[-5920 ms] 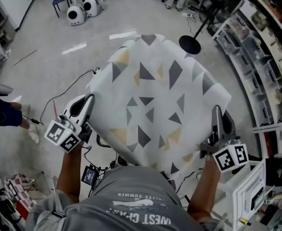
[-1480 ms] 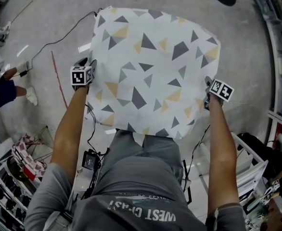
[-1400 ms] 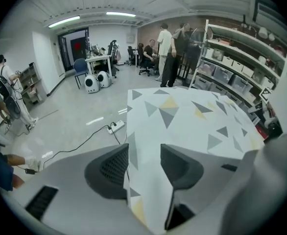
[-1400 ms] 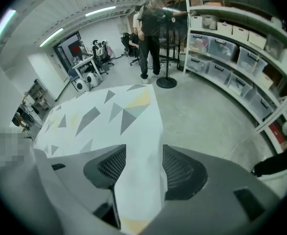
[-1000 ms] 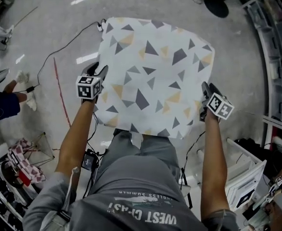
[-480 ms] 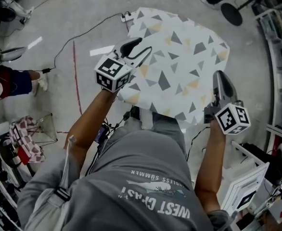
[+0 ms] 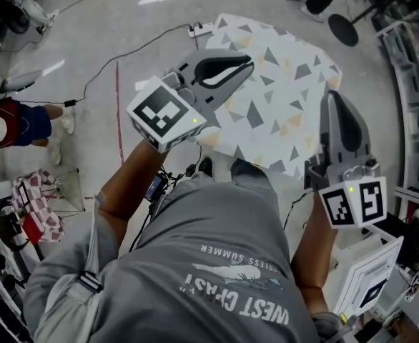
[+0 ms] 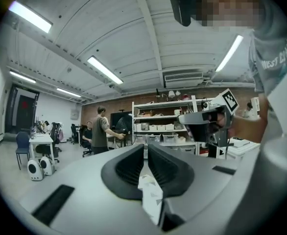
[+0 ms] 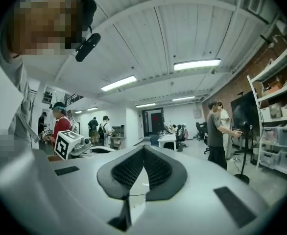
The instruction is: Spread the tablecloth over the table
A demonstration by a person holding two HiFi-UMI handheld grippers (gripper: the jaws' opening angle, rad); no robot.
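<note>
The left gripper (image 8: 146,150) has its jaws almost together, pinching a strip of the cloth (image 8: 151,196). The strip is white with grey triangles and trails back from the pads toward the camera. The right gripper (image 9: 143,151) has its jaws pressed together on a plain white fold of the same cloth. Both pairs of jaws have just been closing, with the cloth between them.

Half a second ago, in the head view, the left jaws stood wide apart over the cloth's near left corner, and both grippers sat lower and looked smaller. Now both are higher and nearer the camera, pointing level across the room. A second and a half ago they were down at the cloth's left and right edges.

In the head view the rest of the cloth (image 7: 284,95) spreads below and beyond the grippers, over the counter, which it hides. The left gripper overlaps its near left corner and the right gripper its right edge. The cloth is close to square. Its slightly longer run leads away from the person, leaning toward the top right of the view, and its near edge lies just ahead of the person's shirt (image 7: 217,263). A red line (image 7: 118,106) marks the floor (image 7: 74,63) to its left.
</note>
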